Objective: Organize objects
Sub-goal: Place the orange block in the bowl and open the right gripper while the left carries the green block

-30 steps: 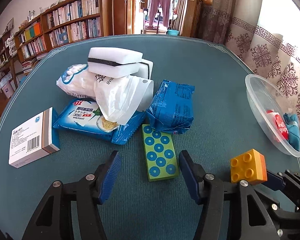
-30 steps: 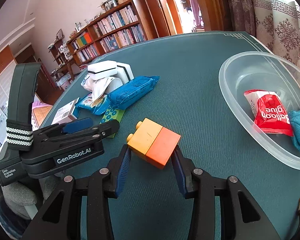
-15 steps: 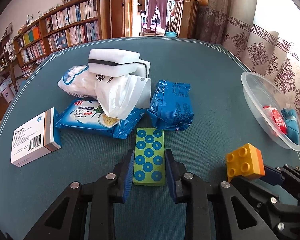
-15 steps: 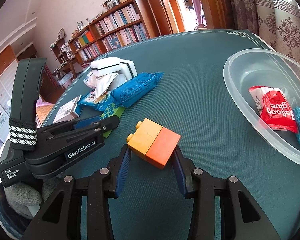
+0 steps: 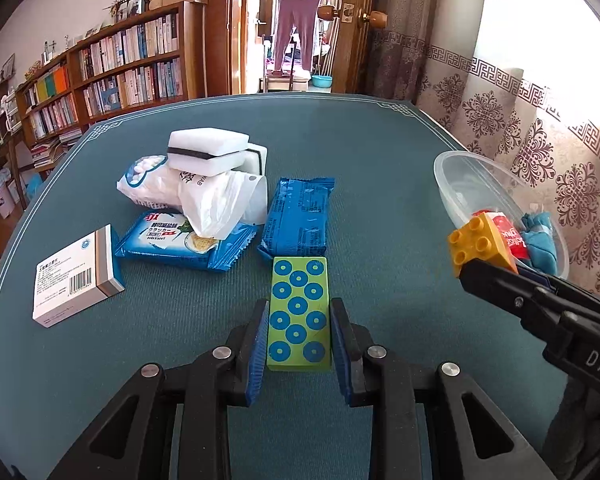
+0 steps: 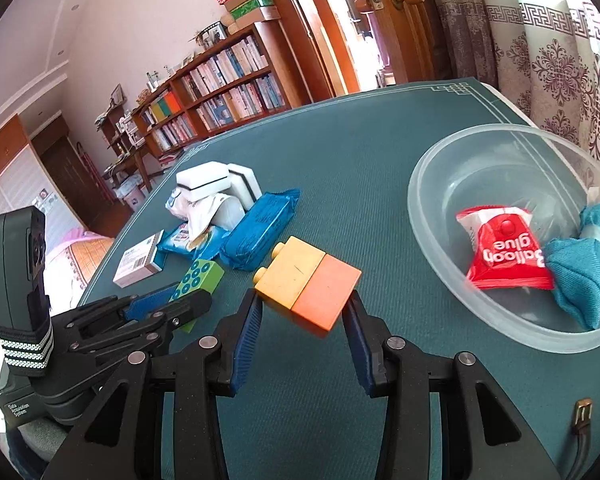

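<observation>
Left wrist view: the green dotted block (image 5: 299, 314) sits clamped between the left gripper (image 5: 299, 346) fingers, low over the teal table (image 5: 380, 184) — just near of the blue packet (image 5: 298, 216). Right of it, the right gripper (image 6: 305, 322) fingers pinch the yellow-orange brick (image 6: 307, 282) beside the clear bowl (image 6: 428, 216) — red packet (image 6: 504, 254) inside.
</observation>
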`<state>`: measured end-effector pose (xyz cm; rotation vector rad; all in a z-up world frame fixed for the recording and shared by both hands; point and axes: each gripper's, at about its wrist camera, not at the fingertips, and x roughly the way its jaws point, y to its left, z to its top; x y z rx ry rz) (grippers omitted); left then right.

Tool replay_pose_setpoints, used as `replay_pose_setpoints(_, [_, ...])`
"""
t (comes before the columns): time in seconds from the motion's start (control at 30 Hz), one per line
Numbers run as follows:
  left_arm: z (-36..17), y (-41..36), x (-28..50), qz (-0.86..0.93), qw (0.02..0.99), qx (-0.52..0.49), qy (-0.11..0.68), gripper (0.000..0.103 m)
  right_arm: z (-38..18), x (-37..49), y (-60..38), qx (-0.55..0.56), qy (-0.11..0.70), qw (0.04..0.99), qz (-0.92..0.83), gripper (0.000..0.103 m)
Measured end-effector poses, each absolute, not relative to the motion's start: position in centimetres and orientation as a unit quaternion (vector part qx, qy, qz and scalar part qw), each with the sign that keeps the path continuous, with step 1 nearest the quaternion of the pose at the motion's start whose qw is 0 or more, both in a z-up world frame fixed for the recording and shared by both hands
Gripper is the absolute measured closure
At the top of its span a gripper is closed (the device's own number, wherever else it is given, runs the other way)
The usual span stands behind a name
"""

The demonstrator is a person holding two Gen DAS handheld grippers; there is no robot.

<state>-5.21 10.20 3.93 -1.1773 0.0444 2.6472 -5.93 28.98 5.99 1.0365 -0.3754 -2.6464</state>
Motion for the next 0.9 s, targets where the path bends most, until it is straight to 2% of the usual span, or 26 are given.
replay_pose_setpoints(0.47, [4.2,12.9,-5.1,0.904,0.145,-0.401,0.031,0.072,7.2,-5.9,37.1,0.329,-0.154,0.023,-0.932,0.060])
replay_pose_setpoints(0.9, [4.6,14.8,-5.4,0.903,0.159,-0.398,0.041,0.072,7.1,-5.0,39.2,0.323,-0.161,-0.006,-0.933,0.057])
